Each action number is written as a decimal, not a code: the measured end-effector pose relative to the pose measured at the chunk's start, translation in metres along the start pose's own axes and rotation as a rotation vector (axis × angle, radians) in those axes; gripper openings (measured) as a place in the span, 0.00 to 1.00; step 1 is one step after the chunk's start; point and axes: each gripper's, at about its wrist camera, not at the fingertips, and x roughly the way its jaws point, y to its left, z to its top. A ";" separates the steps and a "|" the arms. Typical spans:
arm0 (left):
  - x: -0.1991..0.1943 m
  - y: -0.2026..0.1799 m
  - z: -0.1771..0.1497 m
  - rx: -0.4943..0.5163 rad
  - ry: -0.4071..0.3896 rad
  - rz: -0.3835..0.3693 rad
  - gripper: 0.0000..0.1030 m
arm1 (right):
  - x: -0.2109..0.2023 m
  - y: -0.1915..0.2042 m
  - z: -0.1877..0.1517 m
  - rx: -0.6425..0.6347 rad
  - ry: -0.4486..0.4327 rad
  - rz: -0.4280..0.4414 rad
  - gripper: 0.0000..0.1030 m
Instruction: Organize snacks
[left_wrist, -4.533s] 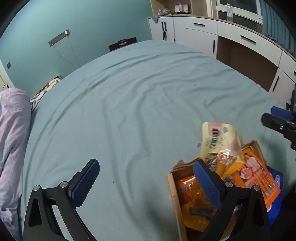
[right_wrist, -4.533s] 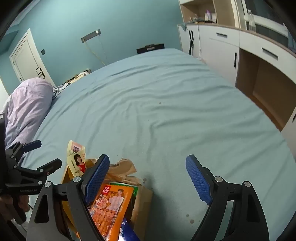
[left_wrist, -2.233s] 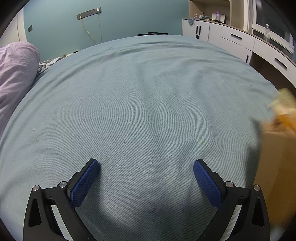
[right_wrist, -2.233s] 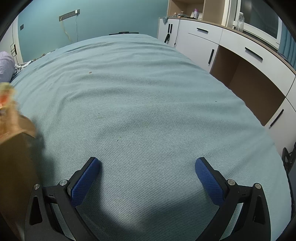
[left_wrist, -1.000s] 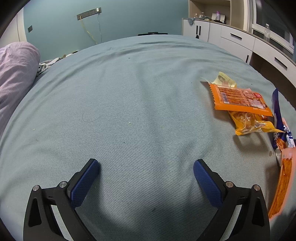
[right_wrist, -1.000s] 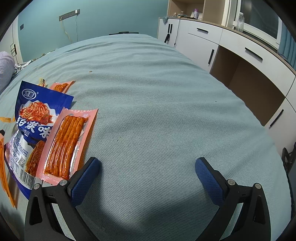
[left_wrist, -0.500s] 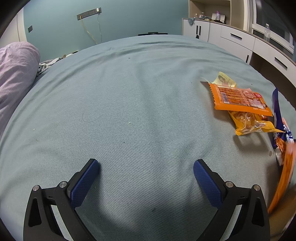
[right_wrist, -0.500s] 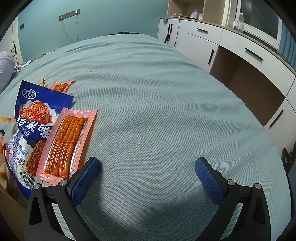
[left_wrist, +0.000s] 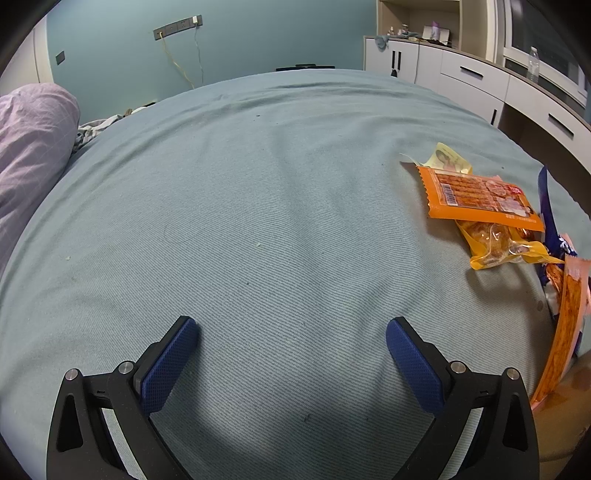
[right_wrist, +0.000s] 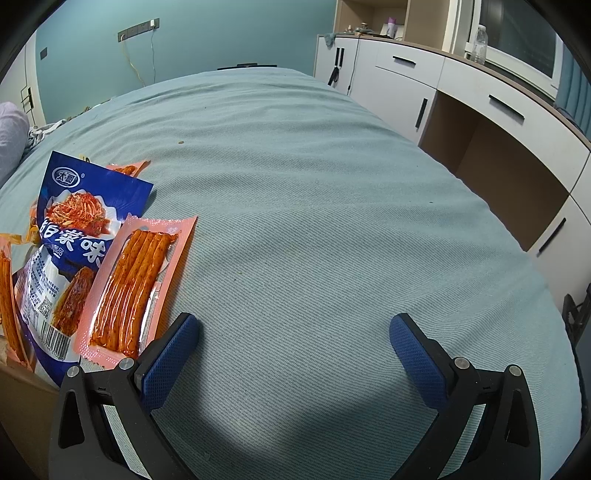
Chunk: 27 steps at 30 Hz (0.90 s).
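We hold the left gripper (left_wrist: 291, 350) spread wide over the bed (left_wrist: 258, 192), with nothing between its blue pads and no contact with any packet. The right gripper (right_wrist: 293, 350) is equally wide apart and empty. The snacks lie toward the bed's near edge, between the two grippers: an orange sausage packet (left_wrist: 476, 197) overlaps a yellow pouch (left_wrist: 502, 247), and a pink sausage-stick pack (right_wrist: 133, 284) rests on a blue noodle bag (right_wrist: 74, 218).
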 end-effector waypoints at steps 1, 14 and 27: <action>0.000 0.000 0.000 0.000 0.000 0.000 1.00 | 0.000 0.001 0.000 0.000 0.000 -0.001 1.00; 0.000 0.000 0.000 0.000 0.000 0.000 1.00 | 0.000 0.002 0.000 0.001 0.000 0.000 1.00; 0.001 0.001 -0.002 -0.002 0.000 -0.003 1.00 | -0.001 0.002 0.000 0.001 0.000 -0.001 1.00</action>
